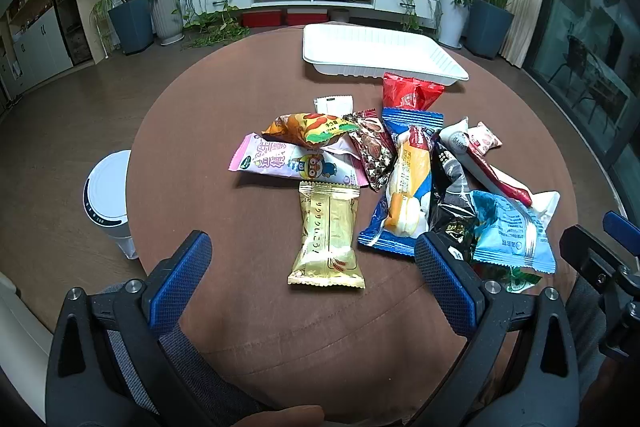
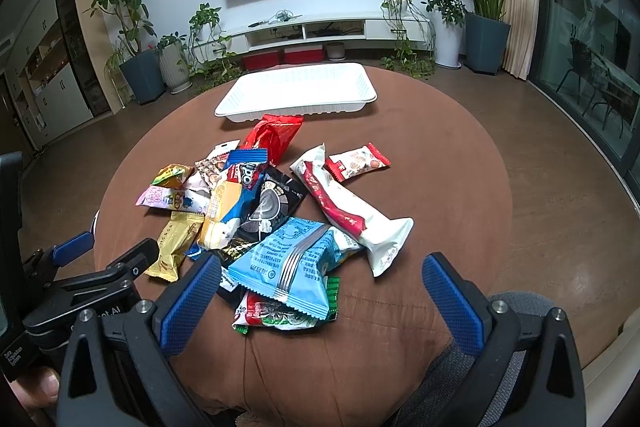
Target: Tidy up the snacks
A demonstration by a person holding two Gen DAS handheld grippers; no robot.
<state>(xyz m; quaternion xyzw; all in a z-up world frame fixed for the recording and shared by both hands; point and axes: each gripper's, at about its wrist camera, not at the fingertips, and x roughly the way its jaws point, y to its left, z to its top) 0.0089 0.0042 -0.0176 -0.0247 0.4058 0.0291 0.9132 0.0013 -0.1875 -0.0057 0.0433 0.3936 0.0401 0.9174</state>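
Note:
Several snack packets lie in a loose pile on a round brown table (image 1: 200, 163). A gold packet (image 1: 328, 235) lies nearest my left gripper (image 1: 316, 267), which is open and empty just in front of it. A light blue packet (image 2: 288, 259) lies over a green-edged one (image 2: 280, 319), between the fingers of my right gripper (image 2: 320, 291), which is open and empty. A long white and red packet (image 2: 352, 215) lies to the right. An empty white tray (image 1: 384, 55) stands at the table's far side; it also shows in the right wrist view (image 2: 296, 91).
A white round bin (image 1: 108, 199) stands on the floor left of the table. The other gripper (image 1: 600, 267) shows at the right edge of the left wrist view. Potted plants, a TV and a low cabinet line the far wall.

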